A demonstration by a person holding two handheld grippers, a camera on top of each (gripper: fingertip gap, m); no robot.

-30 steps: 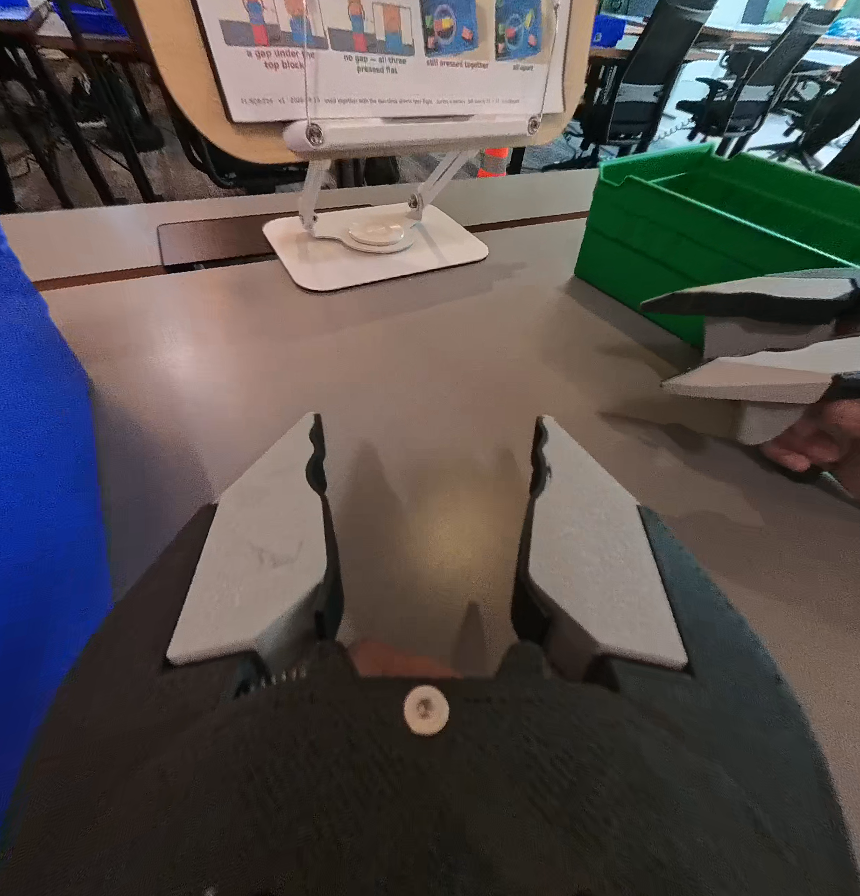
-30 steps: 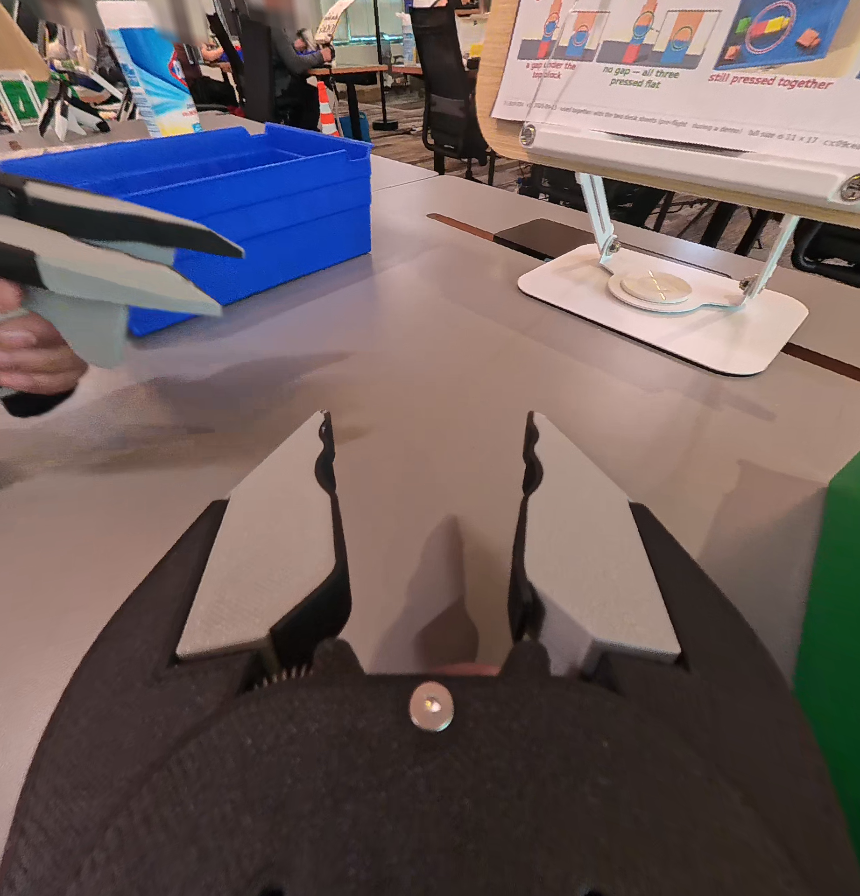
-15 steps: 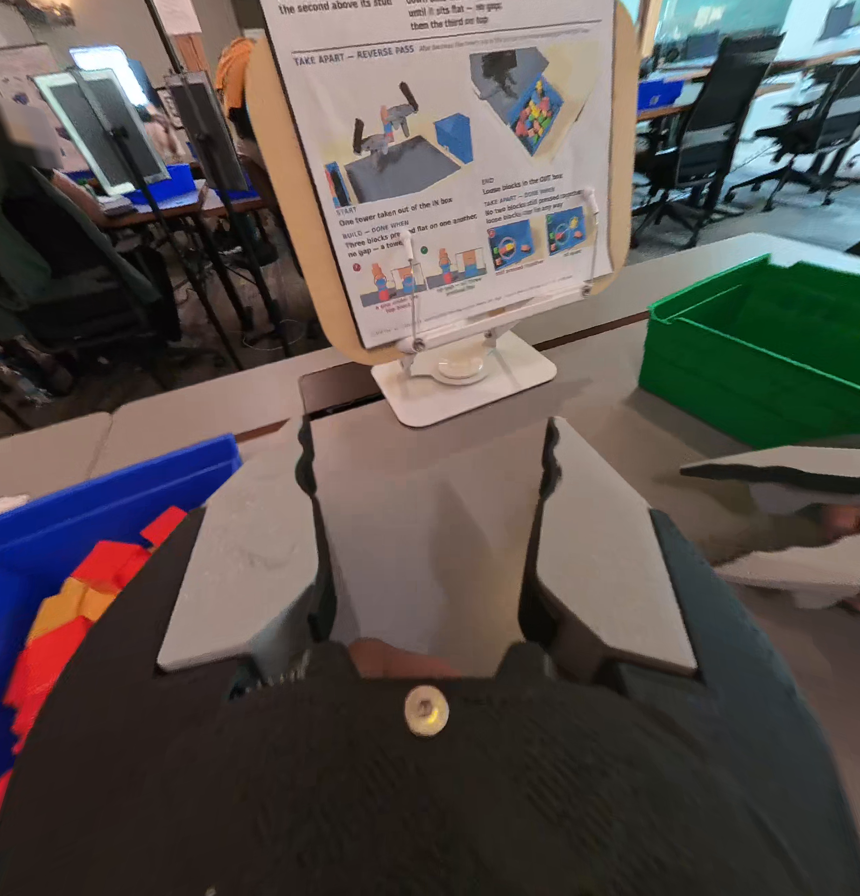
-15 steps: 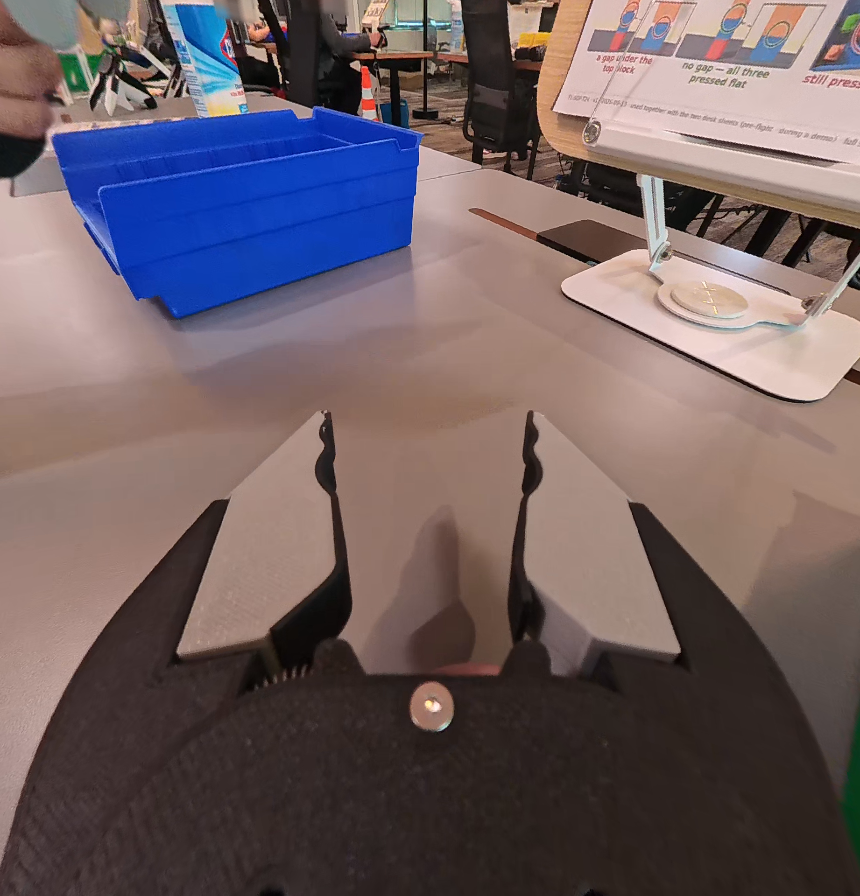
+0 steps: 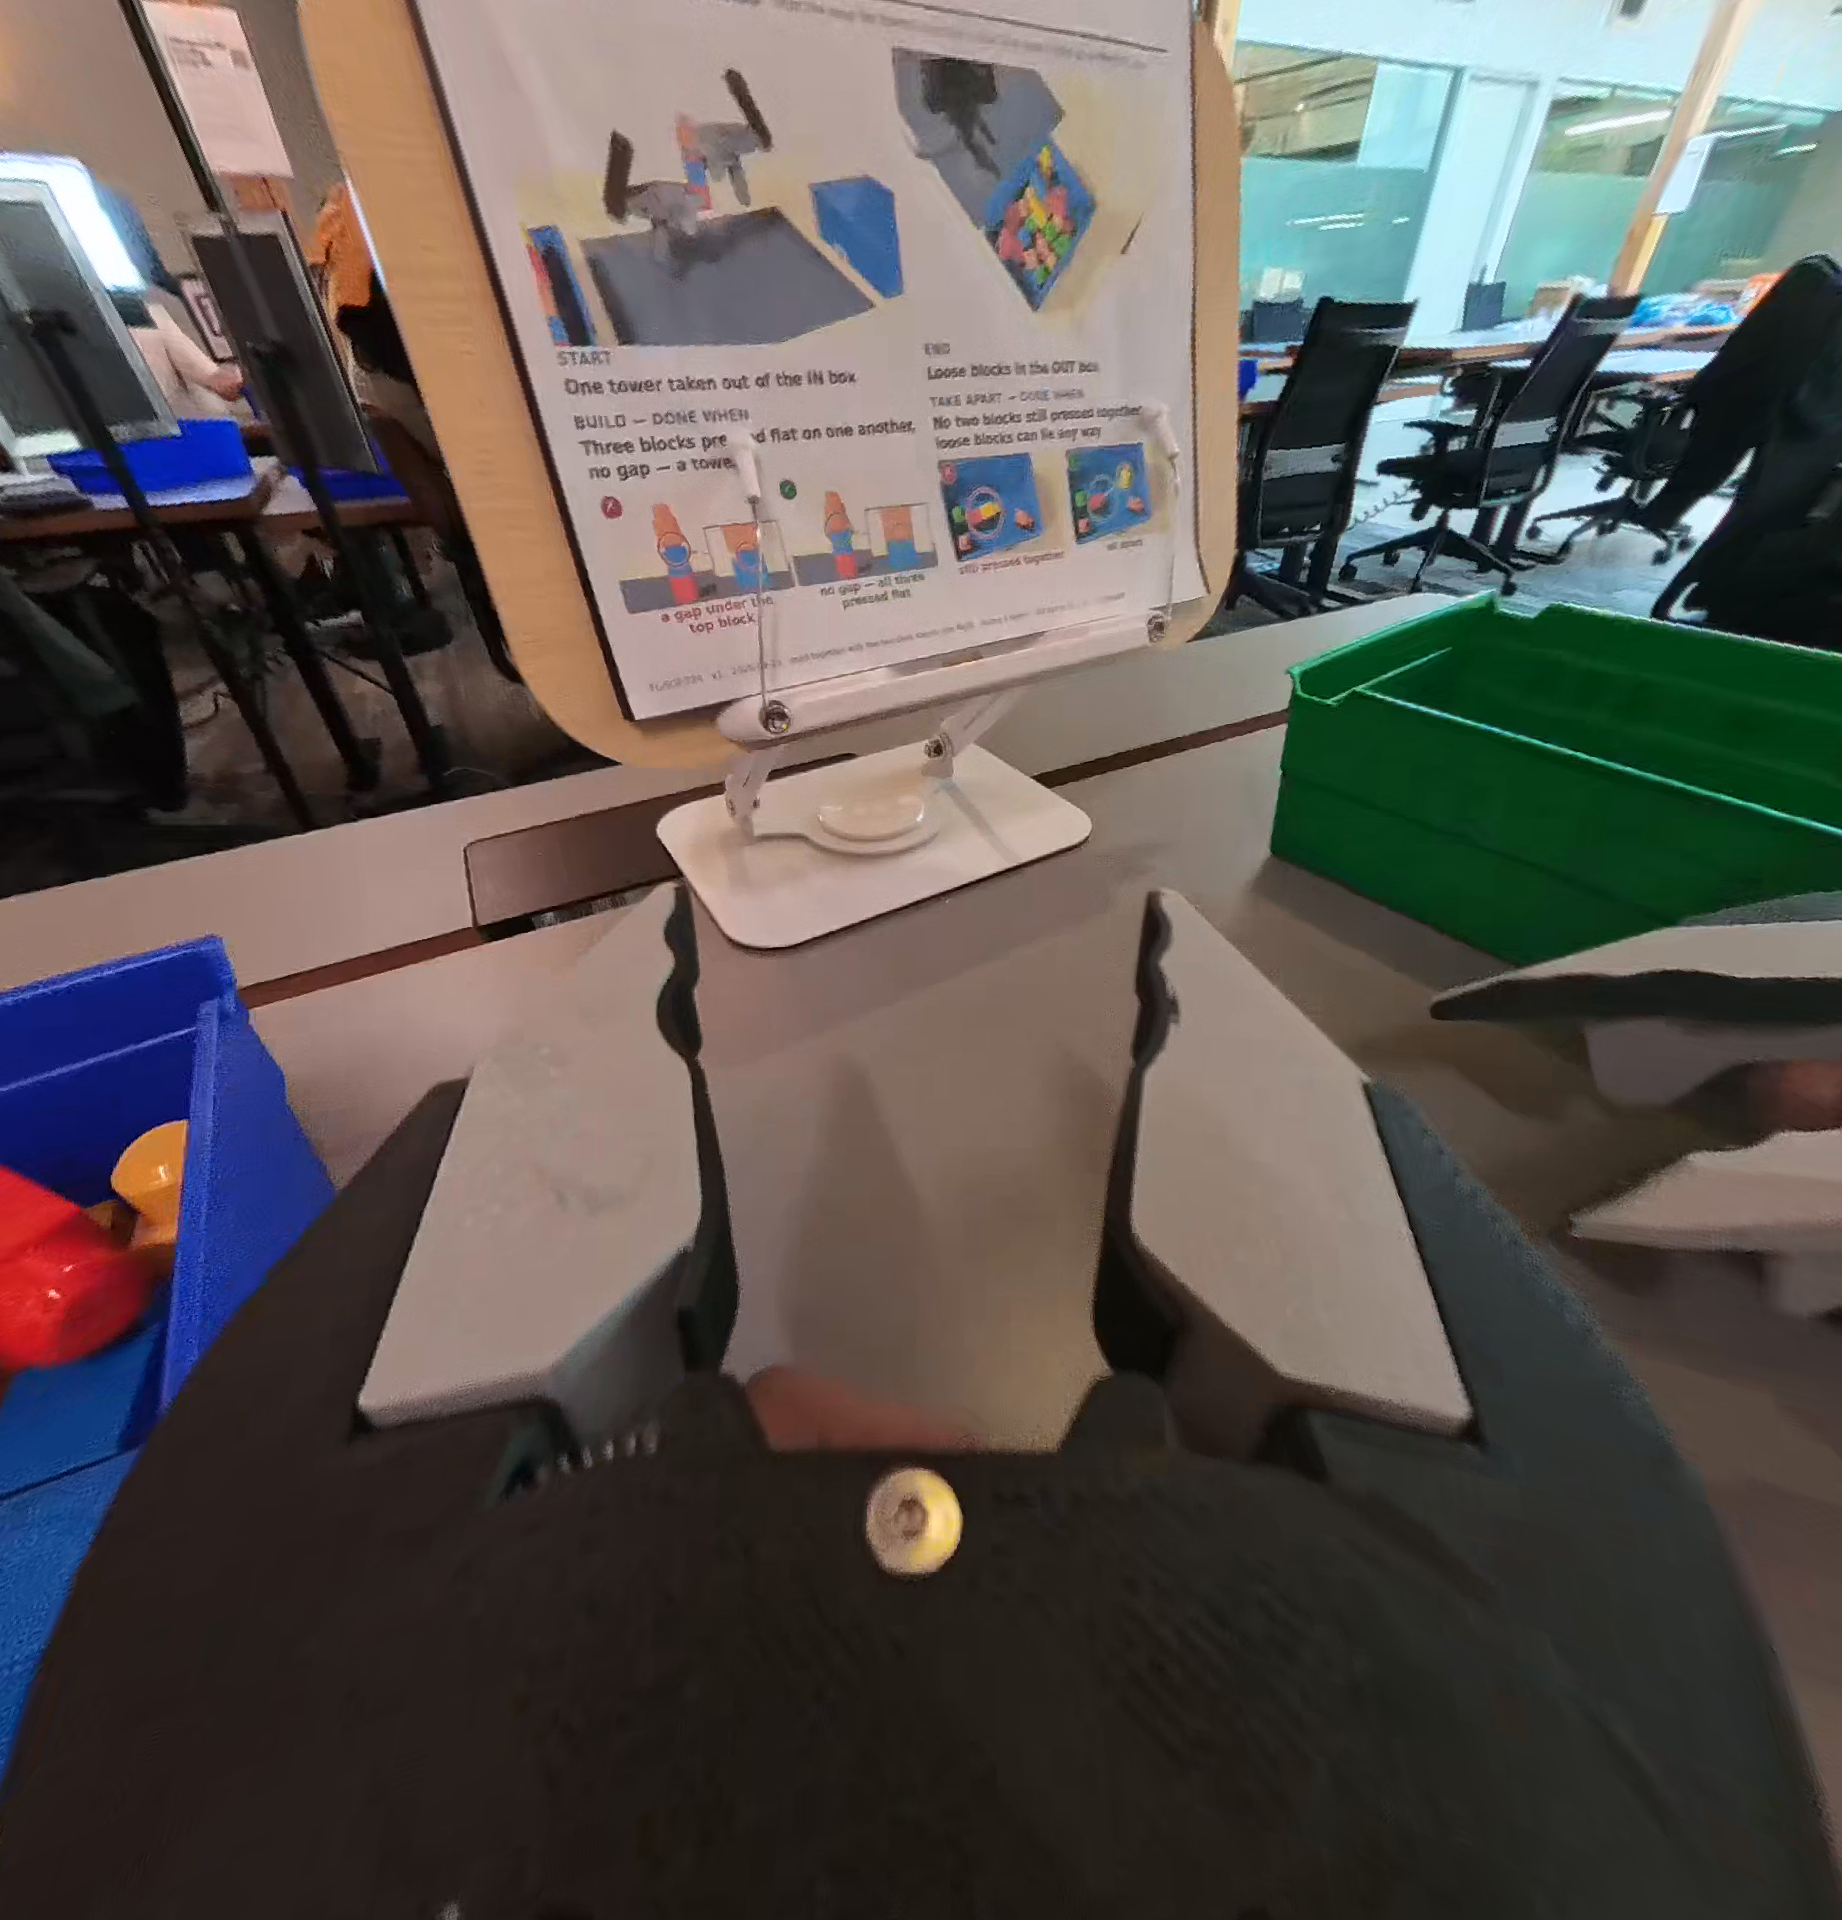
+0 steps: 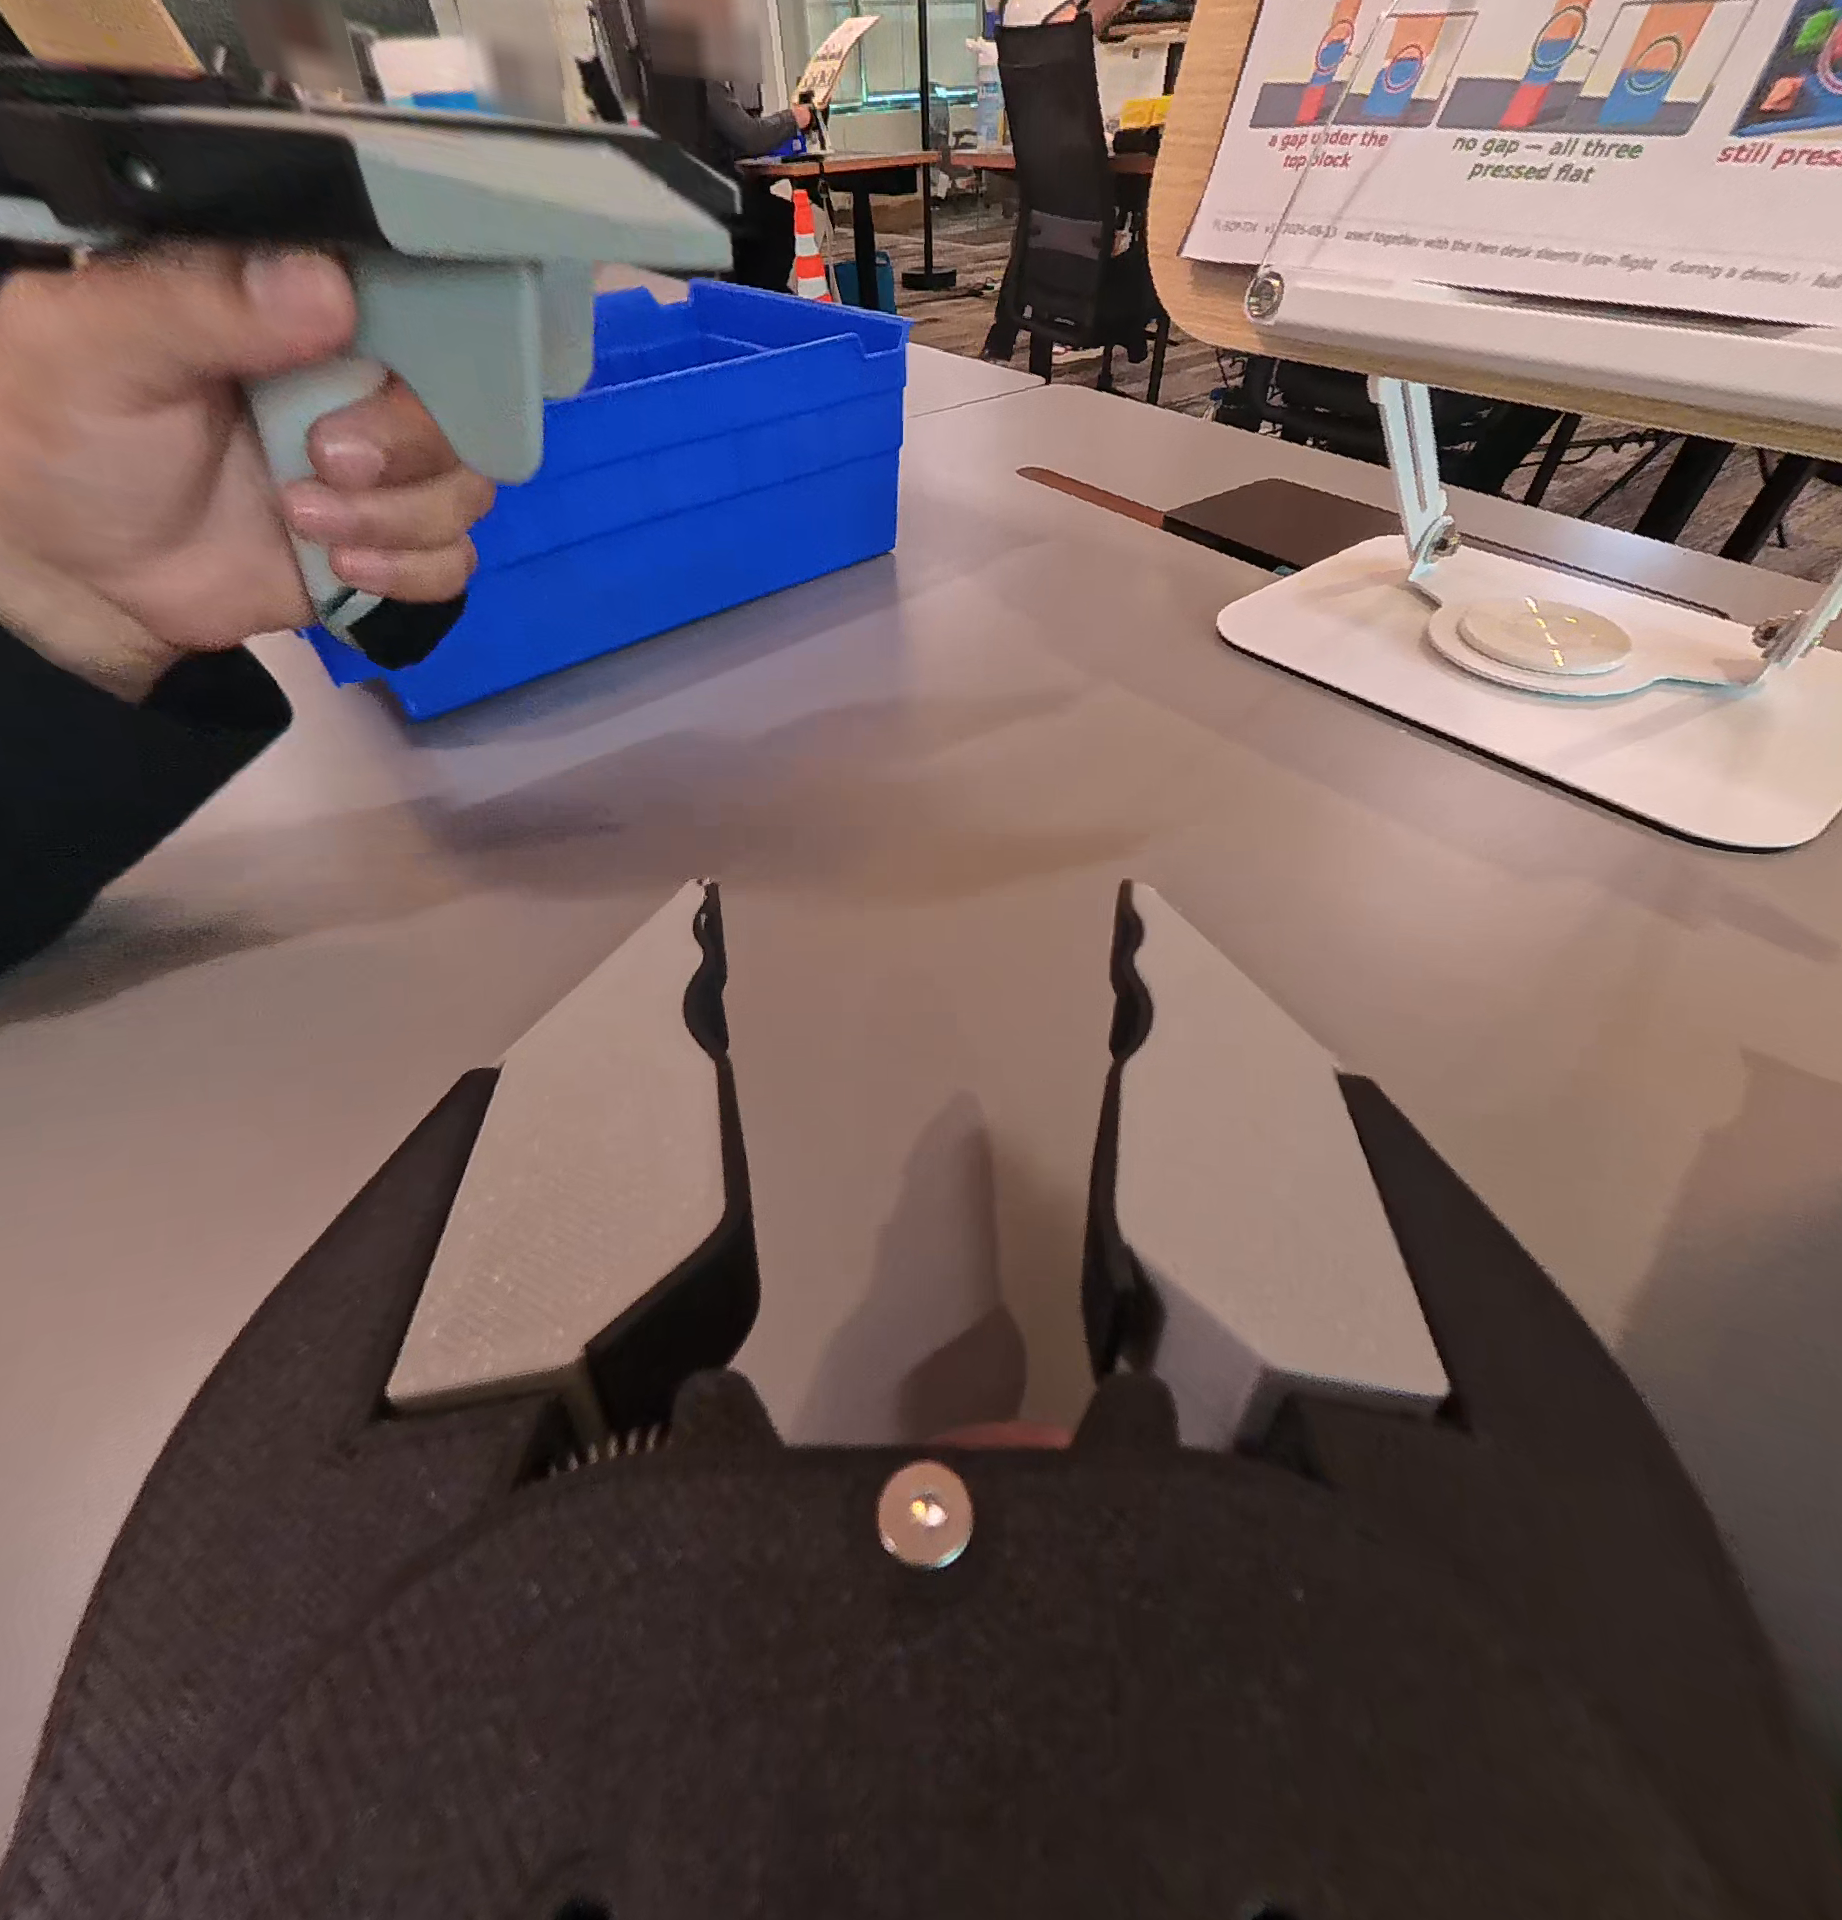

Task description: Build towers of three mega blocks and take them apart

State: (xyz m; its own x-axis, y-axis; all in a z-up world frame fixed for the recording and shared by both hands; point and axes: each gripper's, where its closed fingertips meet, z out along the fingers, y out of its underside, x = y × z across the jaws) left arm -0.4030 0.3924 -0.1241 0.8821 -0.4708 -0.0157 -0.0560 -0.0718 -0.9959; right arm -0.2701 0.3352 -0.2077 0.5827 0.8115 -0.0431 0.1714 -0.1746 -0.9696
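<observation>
Both my left claw [image 5: 912, 997] and right claw [image 6: 917, 971] gape wide, empty. Advise lowering left squarely over a block [image 5: 39, 1262] in the blue bin [image 5: 226, 1132], clear of its wall.

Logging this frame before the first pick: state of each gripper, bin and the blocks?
left gripper: jaws open, empty
right gripper: jaws open, empty, over bare table
blue bin: holds blocks
green bin: upright, visible part empty
</observation>
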